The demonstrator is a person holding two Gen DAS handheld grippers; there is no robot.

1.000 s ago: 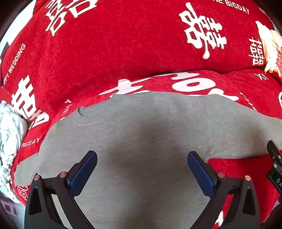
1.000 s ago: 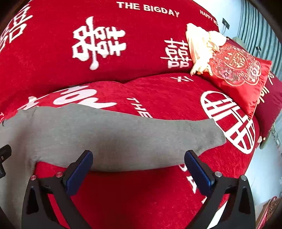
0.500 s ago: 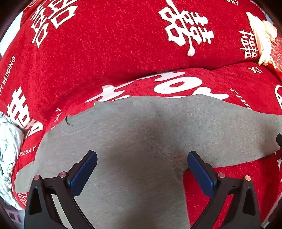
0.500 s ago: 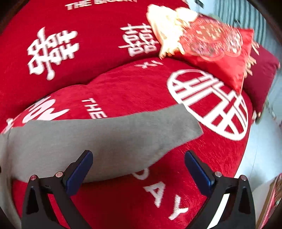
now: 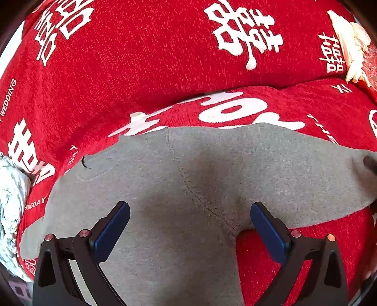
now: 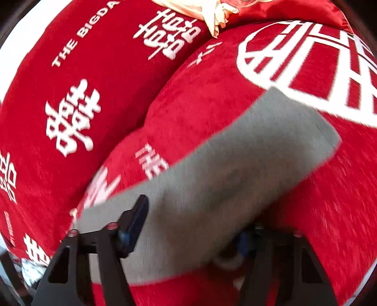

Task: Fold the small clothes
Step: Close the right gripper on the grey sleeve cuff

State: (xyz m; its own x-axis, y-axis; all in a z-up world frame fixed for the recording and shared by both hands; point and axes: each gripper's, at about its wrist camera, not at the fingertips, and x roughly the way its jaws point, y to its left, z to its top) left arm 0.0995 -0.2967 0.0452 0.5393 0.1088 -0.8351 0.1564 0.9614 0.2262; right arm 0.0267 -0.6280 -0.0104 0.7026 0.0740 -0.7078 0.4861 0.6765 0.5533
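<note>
Starting at the far left of the left wrist view, there's a crumpled pale printed cloth [image 5: 10, 207] bunched at the edge of the sofa. Everything sits on a red plush sofa cover with white lettering and wedding characters [image 5: 141, 77], seat and backrest both.

The thing being folded is a small grey knit garment [image 5: 188, 188], looks like a little pair of pants, lying flat on the seat cushion. A seam runs diagonally down its middle, and one leg stretches off to the right.

The left gripper [image 5: 189, 226] hangs over the garment's middle with its blue-padded tongs spread wide, nothing pinched; the cloth just lies under the gap.

Over in the right wrist view, pretty blurry, the right gripper [image 6: 190, 226] has its tongs closing in around that grey leg [image 6: 235, 174]. The cloth is between the pads and the near edge looks bunched up by the right pad, but I can't tell if they're properly pressing it.

Top right there's a shiny red satin cushion with cream fringe [image 6: 282, 9] against the backrest.
</note>
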